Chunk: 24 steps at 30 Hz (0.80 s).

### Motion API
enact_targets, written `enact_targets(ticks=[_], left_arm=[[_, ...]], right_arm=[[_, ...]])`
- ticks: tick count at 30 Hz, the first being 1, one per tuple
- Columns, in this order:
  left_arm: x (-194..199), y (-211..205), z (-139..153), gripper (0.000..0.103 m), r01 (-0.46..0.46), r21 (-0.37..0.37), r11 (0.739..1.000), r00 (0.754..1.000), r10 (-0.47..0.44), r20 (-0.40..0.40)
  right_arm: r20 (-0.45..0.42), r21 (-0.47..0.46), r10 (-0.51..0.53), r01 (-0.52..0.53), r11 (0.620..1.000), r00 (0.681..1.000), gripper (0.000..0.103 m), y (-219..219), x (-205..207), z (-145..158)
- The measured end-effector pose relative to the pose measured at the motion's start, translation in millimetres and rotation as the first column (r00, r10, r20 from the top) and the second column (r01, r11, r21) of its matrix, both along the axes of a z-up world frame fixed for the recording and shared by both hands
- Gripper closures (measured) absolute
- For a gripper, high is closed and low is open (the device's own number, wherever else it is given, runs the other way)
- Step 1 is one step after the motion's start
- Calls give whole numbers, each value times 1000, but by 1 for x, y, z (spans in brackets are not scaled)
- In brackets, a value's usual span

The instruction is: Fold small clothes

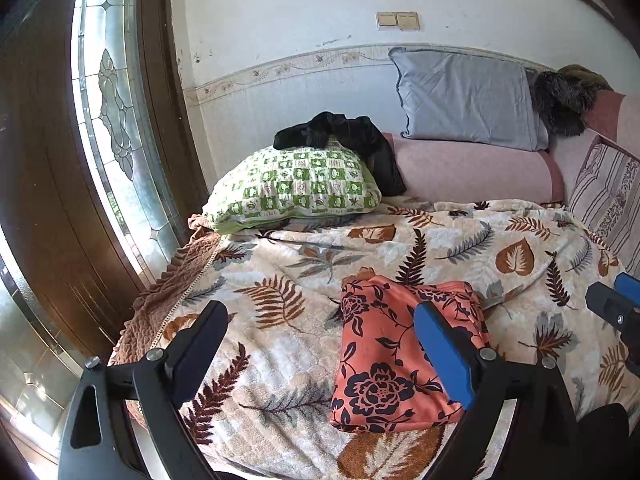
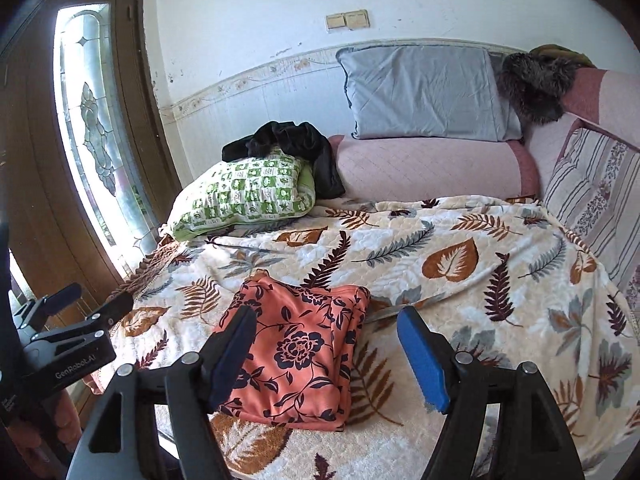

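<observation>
A small orange garment with a dark flower print (image 1: 384, 356) lies folded into a rough square on the leaf-patterned blanket (image 1: 280, 280). It also shows in the right wrist view (image 2: 296, 356). My left gripper (image 1: 320, 344) is open and empty, held above the blanket with the garment under its right finger. My right gripper (image 2: 326, 348) is open and empty, hovering over the garment's near part. The left gripper also shows at the left edge of the right wrist view (image 2: 86, 300). Part of the right gripper shows at the right edge of the left wrist view (image 1: 616, 300).
A green checked pillow (image 1: 296, 188) with a black garment (image 1: 344, 136) on it lies at the back left. A grey pillow (image 1: 464, 96) leans on the wall over a pink cushion (image 1: 472, 168). A wooden door with glass (image 1: 104, 120) is at left.
</observation>
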<state>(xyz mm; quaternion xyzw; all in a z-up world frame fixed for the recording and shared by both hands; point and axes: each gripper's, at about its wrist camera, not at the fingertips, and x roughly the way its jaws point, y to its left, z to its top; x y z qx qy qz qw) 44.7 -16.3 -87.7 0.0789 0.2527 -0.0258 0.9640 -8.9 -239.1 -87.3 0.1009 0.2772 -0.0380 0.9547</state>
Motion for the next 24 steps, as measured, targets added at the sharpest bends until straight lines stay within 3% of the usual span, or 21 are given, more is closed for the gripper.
enact_targets(ticks=[5,15,24], left_arm=[[-17,5,32,9,-40,-4,999,997,40,72],[-60,12,84,9,-9,-33,999,984,15,175],[-76,7,108,9,31,-29,999,977,-24,212]], right_arm=[[41,-10,2,-1,1000,999,27,9,-15,20],[89,-51,-3,7,999,996,27,26,-39,51],[73,-42,29,-26,999,997,27,29,-33,49]])
